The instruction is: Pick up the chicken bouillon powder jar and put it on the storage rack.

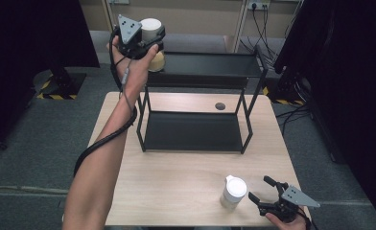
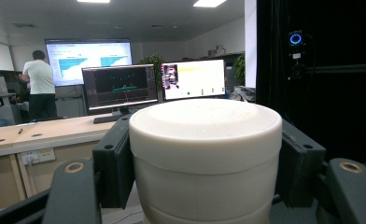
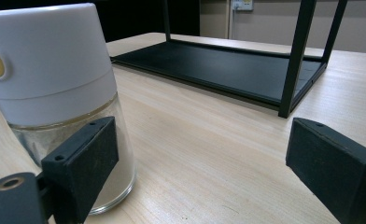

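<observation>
My left gripper clamps a white-lidded jar beside the rack's top shelf; I should set it down level. My right gripper rests open.

The bottom edge of the left gripper view is cutting off the lower body of the white jar, and the black pads are covering its flanks. At the upper left of the right gripper view, the frame is cropping the shaker; its contents are staying unclear.
</observation>
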The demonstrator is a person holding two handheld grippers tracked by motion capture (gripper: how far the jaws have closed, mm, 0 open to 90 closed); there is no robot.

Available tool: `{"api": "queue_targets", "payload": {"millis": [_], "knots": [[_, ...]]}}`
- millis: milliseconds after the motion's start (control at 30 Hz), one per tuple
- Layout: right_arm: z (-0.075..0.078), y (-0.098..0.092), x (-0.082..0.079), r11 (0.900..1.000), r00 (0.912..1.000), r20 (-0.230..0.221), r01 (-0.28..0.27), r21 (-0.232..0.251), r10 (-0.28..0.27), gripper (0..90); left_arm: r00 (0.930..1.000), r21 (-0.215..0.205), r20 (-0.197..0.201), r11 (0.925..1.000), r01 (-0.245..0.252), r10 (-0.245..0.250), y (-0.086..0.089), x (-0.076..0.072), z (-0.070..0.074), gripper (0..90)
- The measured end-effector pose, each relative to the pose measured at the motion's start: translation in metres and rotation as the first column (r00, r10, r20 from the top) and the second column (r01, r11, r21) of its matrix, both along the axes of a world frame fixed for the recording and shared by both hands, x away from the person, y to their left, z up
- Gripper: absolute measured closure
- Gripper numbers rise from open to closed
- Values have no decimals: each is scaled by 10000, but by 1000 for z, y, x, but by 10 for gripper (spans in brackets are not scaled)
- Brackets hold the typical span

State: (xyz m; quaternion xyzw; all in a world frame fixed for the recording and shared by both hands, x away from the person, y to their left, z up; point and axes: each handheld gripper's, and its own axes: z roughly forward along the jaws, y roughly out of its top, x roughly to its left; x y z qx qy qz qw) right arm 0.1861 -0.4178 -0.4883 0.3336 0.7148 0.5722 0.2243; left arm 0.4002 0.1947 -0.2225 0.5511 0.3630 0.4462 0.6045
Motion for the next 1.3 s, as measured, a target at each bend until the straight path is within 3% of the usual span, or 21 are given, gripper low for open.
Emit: {"api": "queue_targets", "payload": {"millis": [300,500,1033,1200,1300], "knots": [[0,0,0,10000,10000,8,-31,-8,31,95,10000,92,-30,10000,17,-17,-1,5,-1,334],[1,1,0,10000,10000,28,-35,-86,35,95,9998,-226,-209,9997,8,-13,1,6,0,331],[1,0,0,9999,10000,15,-62,-80,62,95,9996,-107,-265,9999,125,-128,2,11,1,323],[1,1,0,9999,10000,27,-71,-127,71,95,9994,-74,-351,9999,79,-81,4,10,2,174],[1,1,1,9999,10000,4,-83,-140,83,95,9997,-50,-218,9999,145,-146,7,4,2,148]]}}
